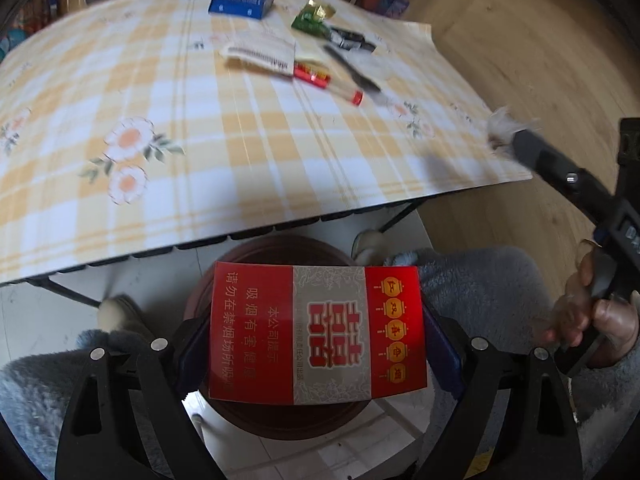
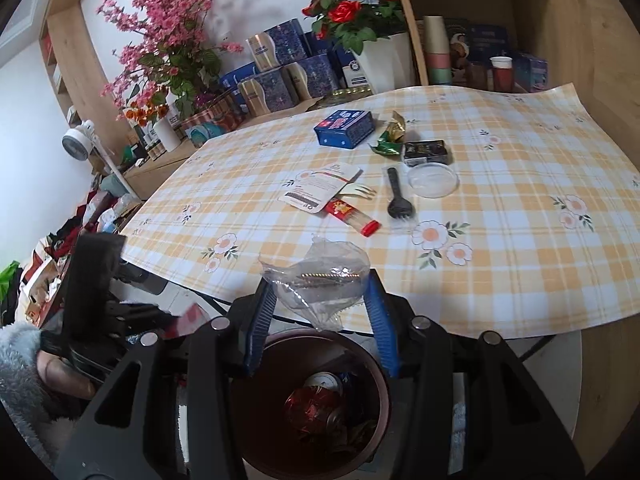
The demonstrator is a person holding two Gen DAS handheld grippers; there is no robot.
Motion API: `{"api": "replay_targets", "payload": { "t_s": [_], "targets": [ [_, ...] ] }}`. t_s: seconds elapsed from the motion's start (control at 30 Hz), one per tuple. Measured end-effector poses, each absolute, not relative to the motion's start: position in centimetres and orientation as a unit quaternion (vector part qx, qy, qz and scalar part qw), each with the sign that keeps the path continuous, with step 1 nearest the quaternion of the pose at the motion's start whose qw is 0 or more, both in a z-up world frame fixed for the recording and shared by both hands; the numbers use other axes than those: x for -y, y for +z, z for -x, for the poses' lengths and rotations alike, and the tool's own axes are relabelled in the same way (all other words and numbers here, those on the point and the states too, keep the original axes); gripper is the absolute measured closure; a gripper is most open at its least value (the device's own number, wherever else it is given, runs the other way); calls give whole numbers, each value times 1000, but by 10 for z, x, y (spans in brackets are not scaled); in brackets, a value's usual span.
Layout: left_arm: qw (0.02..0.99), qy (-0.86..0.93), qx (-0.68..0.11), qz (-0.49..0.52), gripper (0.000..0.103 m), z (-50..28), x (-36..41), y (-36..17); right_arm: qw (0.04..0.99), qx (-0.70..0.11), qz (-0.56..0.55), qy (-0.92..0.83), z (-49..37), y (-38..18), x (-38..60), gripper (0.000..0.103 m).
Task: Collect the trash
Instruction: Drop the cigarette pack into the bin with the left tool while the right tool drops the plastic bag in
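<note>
Both hands over brown bin (image 2: 384, 396), low in frame, below worktop (image 2: 500, 240) edge.

Left hand-held gripper (image 1: 316, 336) squeezes red box (image 1: 316, 334). Right hand-held gripper (image 2: 320, 300) pinches clear wrapper (image 2: 320, 280).

Drop step. Next: let go over bin, then fetch more trash from worktop.

A lived-in home room: a table (image 2: 520, 248) under a checked floral cloth, artificial pink blossoms (image 2: 168, 36) and red roses (image 2: 352, 4) across the top of the frame, wooden shelves (image 2: 480, 20) of tins and cups at upper right, clothes heaped at left.
</note>
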State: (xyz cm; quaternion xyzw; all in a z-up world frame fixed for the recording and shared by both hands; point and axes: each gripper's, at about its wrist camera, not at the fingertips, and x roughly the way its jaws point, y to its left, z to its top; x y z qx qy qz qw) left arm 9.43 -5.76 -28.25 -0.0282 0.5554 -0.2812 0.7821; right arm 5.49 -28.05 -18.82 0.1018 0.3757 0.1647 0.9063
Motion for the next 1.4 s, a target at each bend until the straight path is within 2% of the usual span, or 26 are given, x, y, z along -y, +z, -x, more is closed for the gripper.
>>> {"api": "replay_targets", "payload": {
  "t_s": [0.3, 0.5, 0.9, 1.1, 1.4],
  "targets": [
    [780, -259, -566, 70, 9, -107, 46, -294, 904, -384, -108, 155, -50, -196, 286, 56],
    [823, -219, -517, 80, 9, -106, 18, -267, 896, -403, -104, 157, -42, -207, 279, 56],
    [913, -137, -385, 10, 8, -59, -30, -214, 872, -454, -61, 171, -34, -233, 241, 56],
    [927, -113, -356, 23, 7, -43, -44, -212, 853, -491, -27, 177, -31, -252, 219, 56],
    [927, -102, -358, 50, 6, -44, -54, -216, 823, -540, 1, 177, -32, -278, 203, 56]
  ]
}}
